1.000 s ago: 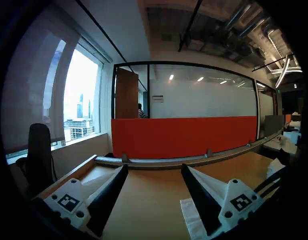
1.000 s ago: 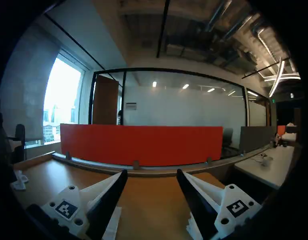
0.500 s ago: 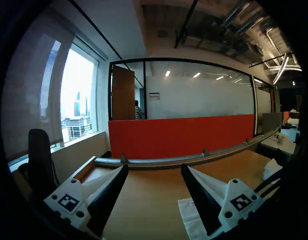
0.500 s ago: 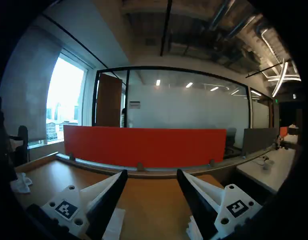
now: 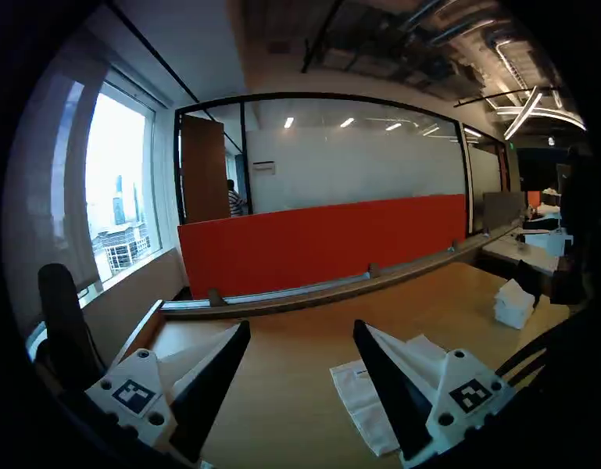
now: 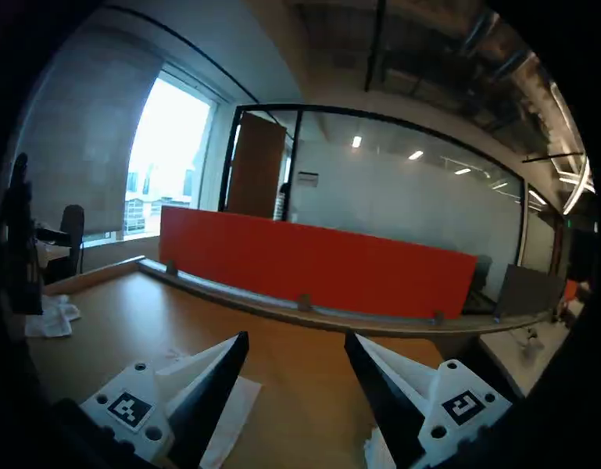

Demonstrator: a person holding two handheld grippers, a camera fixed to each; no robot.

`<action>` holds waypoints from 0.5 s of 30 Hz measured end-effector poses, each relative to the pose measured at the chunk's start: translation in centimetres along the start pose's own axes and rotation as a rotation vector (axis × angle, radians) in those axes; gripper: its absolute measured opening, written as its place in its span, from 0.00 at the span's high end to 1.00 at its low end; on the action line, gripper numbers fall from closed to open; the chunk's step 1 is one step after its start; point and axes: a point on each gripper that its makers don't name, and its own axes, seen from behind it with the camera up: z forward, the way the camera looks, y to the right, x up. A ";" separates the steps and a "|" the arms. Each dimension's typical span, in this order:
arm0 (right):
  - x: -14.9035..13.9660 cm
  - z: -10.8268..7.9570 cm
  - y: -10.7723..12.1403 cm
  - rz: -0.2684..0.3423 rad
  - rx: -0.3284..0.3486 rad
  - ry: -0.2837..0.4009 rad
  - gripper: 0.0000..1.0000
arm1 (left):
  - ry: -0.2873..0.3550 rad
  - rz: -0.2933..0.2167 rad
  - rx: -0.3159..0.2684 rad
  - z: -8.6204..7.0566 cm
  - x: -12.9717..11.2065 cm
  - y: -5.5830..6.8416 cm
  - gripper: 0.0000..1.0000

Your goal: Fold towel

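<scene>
Left gripper (image 5: 300, 324) and right gripper (image 6: 296, 336): jaws apart, empty. Towel (image 5: 353, 389) partly hidden behind the jaws, more showing than before.

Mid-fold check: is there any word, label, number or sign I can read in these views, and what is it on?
No text can be read.
On the glass wall, the white sign: too small to read.
On the towel, a small mark: blurred.
On the left gripper and right gripper, the marker squares: black-and-white patterns, no words.
</scene>
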 end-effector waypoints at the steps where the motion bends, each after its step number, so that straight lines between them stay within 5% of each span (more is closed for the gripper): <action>1: -0.2 0.0 -0.4 -0.006 0.017 -0.010 0.05 | -0.006 0.006 -0.012 0.0 -0.1 0.2 0.02; 15: -3.4 -0.9 -4.9 -0.104 0.243 -0.154 0.04 | -0.090 0.067 -0.212 -0.3 -2.6 4.7 0.02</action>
